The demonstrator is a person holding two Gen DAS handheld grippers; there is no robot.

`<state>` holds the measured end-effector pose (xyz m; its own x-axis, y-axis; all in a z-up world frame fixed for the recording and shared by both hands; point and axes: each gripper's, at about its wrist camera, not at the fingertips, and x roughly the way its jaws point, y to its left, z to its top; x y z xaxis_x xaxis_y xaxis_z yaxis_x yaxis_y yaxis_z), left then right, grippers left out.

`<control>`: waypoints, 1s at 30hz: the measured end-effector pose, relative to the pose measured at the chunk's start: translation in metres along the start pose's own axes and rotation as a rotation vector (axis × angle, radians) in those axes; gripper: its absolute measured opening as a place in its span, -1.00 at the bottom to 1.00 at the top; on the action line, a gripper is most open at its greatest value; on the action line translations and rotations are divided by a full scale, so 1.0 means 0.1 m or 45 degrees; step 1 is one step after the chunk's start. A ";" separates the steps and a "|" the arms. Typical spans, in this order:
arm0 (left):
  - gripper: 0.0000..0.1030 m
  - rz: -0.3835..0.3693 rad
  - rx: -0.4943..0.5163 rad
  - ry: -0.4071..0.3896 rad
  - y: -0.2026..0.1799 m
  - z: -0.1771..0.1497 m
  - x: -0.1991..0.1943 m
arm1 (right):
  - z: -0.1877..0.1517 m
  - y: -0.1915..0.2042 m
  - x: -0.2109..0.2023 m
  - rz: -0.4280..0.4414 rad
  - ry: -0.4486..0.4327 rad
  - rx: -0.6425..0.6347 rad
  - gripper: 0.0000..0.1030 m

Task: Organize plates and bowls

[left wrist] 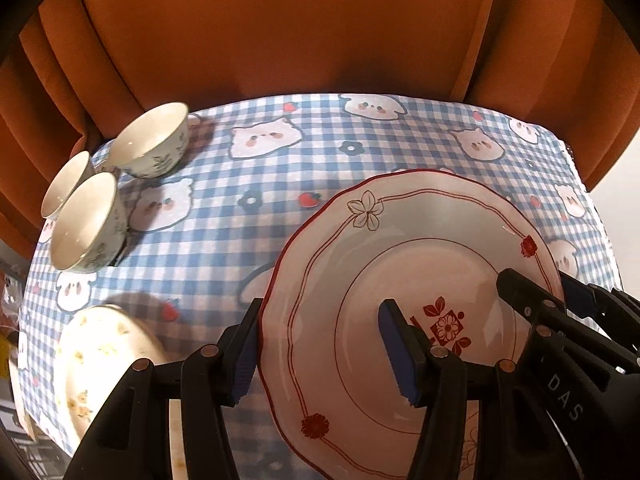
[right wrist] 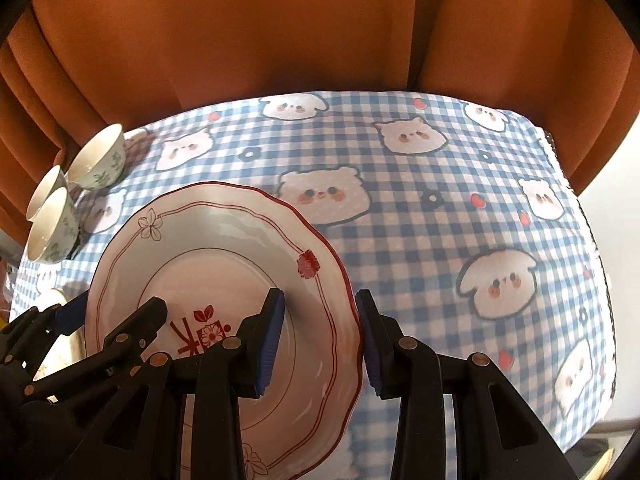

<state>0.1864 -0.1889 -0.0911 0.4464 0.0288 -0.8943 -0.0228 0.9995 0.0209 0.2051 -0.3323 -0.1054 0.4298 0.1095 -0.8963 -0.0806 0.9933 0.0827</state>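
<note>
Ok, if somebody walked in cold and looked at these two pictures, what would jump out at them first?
The big white plate with the red scalloped rim, held over the table between the two grippers: the left gripper clamps its left edge and the right gripper its right edge. Next, the blue checked tablecloth with cartoon animal faces. Then the three small floral bowls clustered at the far left corner, against the orange curtain.

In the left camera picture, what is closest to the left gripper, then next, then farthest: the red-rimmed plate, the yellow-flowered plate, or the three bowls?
1. Red-rimmed plate: between the left gripper fingers, its left rim.
2. Yellow-flowered plate: lower left, on the cloth.
3. Three bowls: far left, by the table's back edge.
</note>
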 end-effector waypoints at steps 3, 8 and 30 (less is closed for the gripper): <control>0.12 -0.010 0.014 -0.009 0.15 -0.06 -0.09 | -0.08 0.19 -0.11 -0.018 -0.005 0.004 -0.22; 0.11 -0.027 0.029 -0.026 0.43 -0.16 -0.24 | -0.19 0.48 -0.25 -0.035 -0.015 0.012 -0.22; 0.12 -0.046 -0.050 -0.003 1.84 -0.67 -0.40 | -0.59 1.87 -0.40 -0.033 -0.003 -0.058 -0.23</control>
<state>0.1042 -0.0074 -0.0815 0.4497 -0.0072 -0.8931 -0.0414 0.9987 -0.0289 0.1195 -0.1531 -0.0801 0.4341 0.0838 -0.8970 -0.1100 0.9931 0.0396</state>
